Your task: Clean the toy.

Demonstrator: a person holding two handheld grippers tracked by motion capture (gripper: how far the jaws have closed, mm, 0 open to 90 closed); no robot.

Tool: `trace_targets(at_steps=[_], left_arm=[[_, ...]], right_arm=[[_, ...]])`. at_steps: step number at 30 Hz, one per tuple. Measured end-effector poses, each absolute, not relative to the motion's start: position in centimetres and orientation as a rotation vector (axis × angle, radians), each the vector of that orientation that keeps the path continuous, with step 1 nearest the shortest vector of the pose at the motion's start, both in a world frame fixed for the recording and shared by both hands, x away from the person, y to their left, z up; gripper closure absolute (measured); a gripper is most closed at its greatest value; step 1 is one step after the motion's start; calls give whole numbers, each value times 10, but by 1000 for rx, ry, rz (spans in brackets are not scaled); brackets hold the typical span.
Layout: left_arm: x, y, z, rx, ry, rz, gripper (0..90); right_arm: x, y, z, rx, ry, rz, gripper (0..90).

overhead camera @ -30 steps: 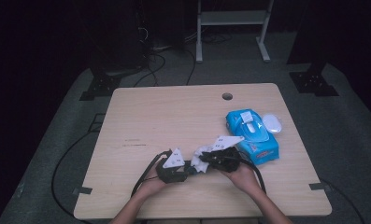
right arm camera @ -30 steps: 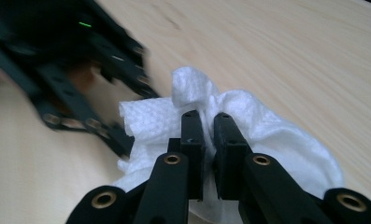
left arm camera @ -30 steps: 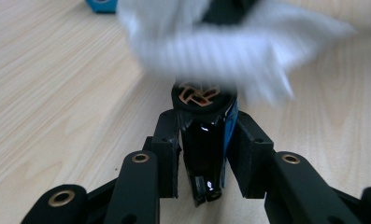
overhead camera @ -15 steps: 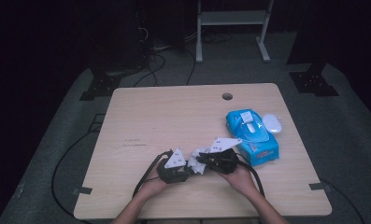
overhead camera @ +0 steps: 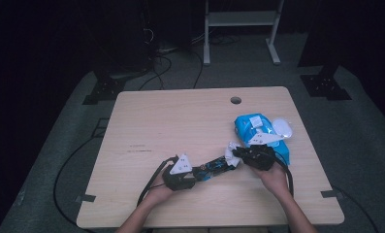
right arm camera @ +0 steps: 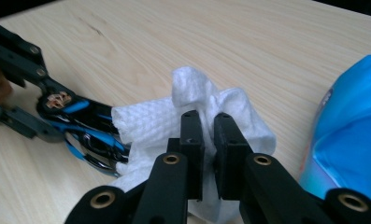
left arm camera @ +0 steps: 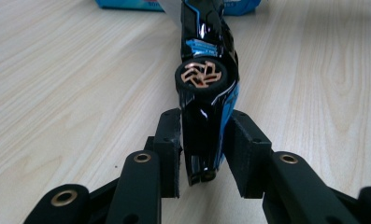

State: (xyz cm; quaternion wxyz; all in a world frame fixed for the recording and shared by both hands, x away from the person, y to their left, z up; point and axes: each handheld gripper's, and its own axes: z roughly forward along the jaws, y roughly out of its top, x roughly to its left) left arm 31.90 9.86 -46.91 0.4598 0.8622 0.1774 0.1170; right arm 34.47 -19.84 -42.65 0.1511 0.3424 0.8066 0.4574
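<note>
A black and blue toy car [overhead camera: 213, 168] lies on its side just above the wooden table [overhead camera: 180, 121]. My left gripper [overhead camera: 196, 174] is shut on its near end; in the left gripper view both pads clamp the car [left arm camera: 206, 79] on either side of my left gripper [left arm camera: 203, 149]. My right gripper [overhead camera: 236, 154] is shut on a crumpled white wipe [overhead camera: 231, 147]. In the right gripper view the wipe [right arm camera: 150, 121] bunches around my right gripper [right arm camera: 208, 126] and lies against the far end of the car [right arm camera: 87, 126].
A blue pack of wipes [overhead camera: 255, 128] sits right behind my right hand, with a white oval object [overhead camera: 282, 127] at its right side. The pack [right arm camera: 351, 135] is close beside the right jaws. A round cable hole [overhead camera: 235, 100] is near the table's far edge.
My right gripper has slid to the right with the wipe, from close by the left gripper toward the car's far end and the blue pack. The left gripper has stayed put.
</note>
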Motion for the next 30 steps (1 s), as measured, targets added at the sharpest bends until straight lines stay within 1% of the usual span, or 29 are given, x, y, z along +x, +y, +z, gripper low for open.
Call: trace_targets(at_steps=[3, 6, 10, 13, 15, 20, 25, 28, 30], left_arm=[[319, 98, -470, 2111, 440, 277, 673], [319, 99, -469, 2118, 436, 281, 678], [319, 100, -468, 2115, 438, 278, 682], [319, 100, -468, 2111, 439, 277, 681], [320, 99, -469, 2102, 442, 269, 680], [322, 98, -470, 2090, 452, 262, 681], [322, 97, -470, 2097, 446, 271, 681], [322, 97, -471, 2084, 458, 254, 681], [322, 98, -471, 2086, 458, 254, 682]], right_arm=[[342, -193, -426, 949, 2336, 1361, 827], [342, -189, -427, 920, 2357, 1294, 826], [347, -201, -428, 963, 2338, 1228, 825], [347, -209, -422, 986, 2324, 1278, 825], [346, -207, -418, 980, 2328, 1328, 826], [337, -174, -417, 875, 2378, 1343, 825], [329, -129, -421, 745, 2436, 1346, 826], [324, -111, -425, 680, 2477, 1330, 825], [323, -109, -427, 660, 2482, 1286, 825]])
